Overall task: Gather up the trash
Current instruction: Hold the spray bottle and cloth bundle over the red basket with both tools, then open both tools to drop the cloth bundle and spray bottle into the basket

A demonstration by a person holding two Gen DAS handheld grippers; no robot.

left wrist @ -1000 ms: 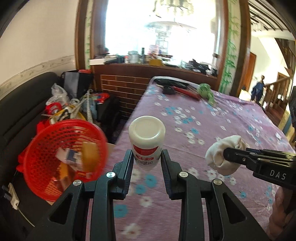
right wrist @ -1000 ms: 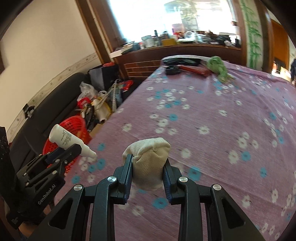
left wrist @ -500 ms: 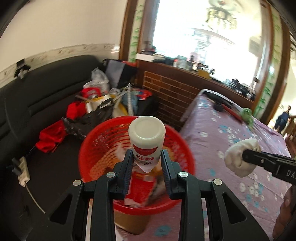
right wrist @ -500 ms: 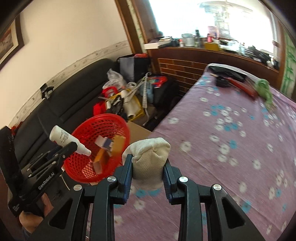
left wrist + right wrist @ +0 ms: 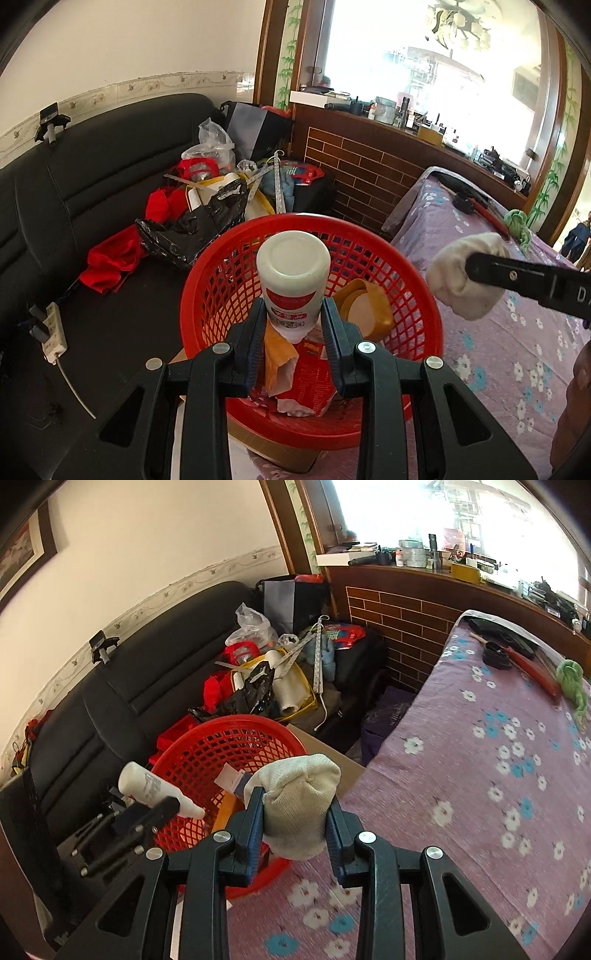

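Note:
My left gripper (image 5: 294, 334) is shut on a white plastic bottle (image 5: 293, 275) with a red label, held over the red mesh basket (image 5: 417, 295); in the right wrist view the same bottle (image 5: 147, 784) hangs over the basket's left side (image 5: 207, 749). My right gripper (image 5: 295, 830) is shut on a balled-up cream cloth (image 5: 297, 797) at the basket's right rim, beside the table edge. From the left wrist that cloth (image 5: 463, 277) shows to the right of the basket. Wrappers and an orange-brown lid (image 5: 365, 310) lie inside the basket.
A table with a purple flowered cloth (image 5: 498, 775) fills the right side; a red-handled tool (image 5: 532, 672) and a green cloth (image 5: 572, 683) lie at its far end. A black sofa (image 5: 66, 221) on the left holds bags, red cloth (image 5: 110, 262) and clutter. A power strip (image 5: 50, 332) lies on the seat.
Both grippers have swung left from above the table to the red basket, each keeping its load. The basket now sits under the bottle, and the cloth is at its rim.

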